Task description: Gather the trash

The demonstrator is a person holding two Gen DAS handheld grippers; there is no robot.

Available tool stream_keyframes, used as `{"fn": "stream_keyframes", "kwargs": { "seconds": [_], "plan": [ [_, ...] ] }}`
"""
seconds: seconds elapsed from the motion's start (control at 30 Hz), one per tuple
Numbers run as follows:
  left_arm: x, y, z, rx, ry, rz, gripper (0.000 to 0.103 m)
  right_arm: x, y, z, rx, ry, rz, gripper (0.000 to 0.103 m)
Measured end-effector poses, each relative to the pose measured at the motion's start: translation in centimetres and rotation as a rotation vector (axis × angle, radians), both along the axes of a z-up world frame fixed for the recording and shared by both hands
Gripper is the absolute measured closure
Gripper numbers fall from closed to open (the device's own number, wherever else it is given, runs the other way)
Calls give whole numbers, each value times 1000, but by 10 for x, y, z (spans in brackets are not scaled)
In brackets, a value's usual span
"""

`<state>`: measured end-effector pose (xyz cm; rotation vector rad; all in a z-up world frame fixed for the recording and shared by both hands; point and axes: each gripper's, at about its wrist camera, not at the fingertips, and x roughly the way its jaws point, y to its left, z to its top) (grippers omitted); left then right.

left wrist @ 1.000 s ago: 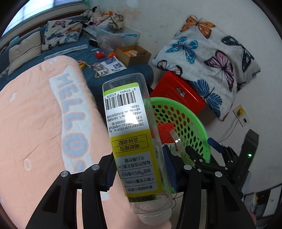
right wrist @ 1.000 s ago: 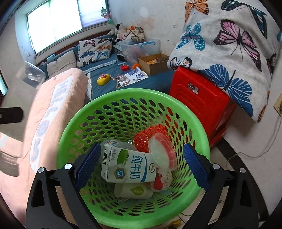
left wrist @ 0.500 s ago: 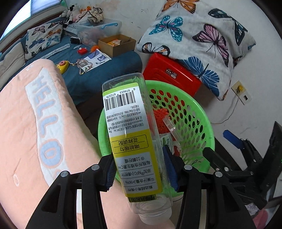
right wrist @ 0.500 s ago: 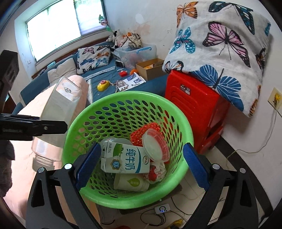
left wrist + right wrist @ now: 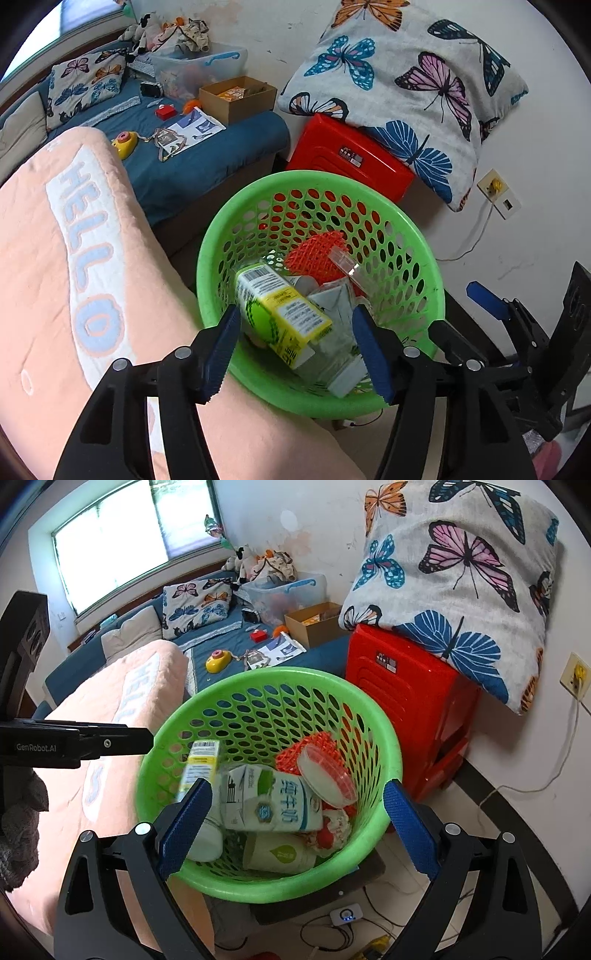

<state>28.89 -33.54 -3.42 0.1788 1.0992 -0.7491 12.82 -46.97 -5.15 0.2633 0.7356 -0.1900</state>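
Note:
A clear bottle with a yellow-green label (image 5: 280,314) lies tipped inside the green perforated basket (image 5: 321,181), free of my pads. My left gripper (image 5: 295,312) hovers over the basket's near rim, its jaws opening and nothing pressed between them. In the right wrist view the bottle (image 5: 201,764) is blurred against the basket's (image 5: 280,674) left wall, beside a milk carton (image 5: 273,801), a red mesh (image 5: 314,749), a clear lid (image 5: 325,775) and a paper cup (image 5: 280,853). My right gripper (image 5: 297,786) stands open above the basket, holding nothing.
A red plastic stool (image 5: 406,686) with a butterfly pillow (image 5: 461,572) on it stands right behind the basket. A peach "HELLO" blanket (image 5: 55,258) fills the left. A bed (image 5: 207,155) with blue sheet holds toys and a cardboard box. Cables and a small device (image 5: 345,915) lie on the floor.
The left jaws spread and let go of the bottle, which dropped from upright between the pads into the basket. The left gripper came over the basket; the right view drew back slightly.

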Motion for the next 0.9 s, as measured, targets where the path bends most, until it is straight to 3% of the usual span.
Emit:
{"fn": "stream_keyframes", "kwargs": {
  "seconds": [0.33, 0.6, 0.9],
  "plan": [
    [-20, 42, 21, -38, -84, 38, 36, -10, 20, 13, 5, -27, 32, 10],
    [-38, 93, 36, -59, -152, 125, 31, -13, 55, 24, 10, -42, 93, 10],
    [-59, 157, 53, -81, -246, 235, 17, -15, 103, 32, -32, -36, 174, 10]
  ]
}}
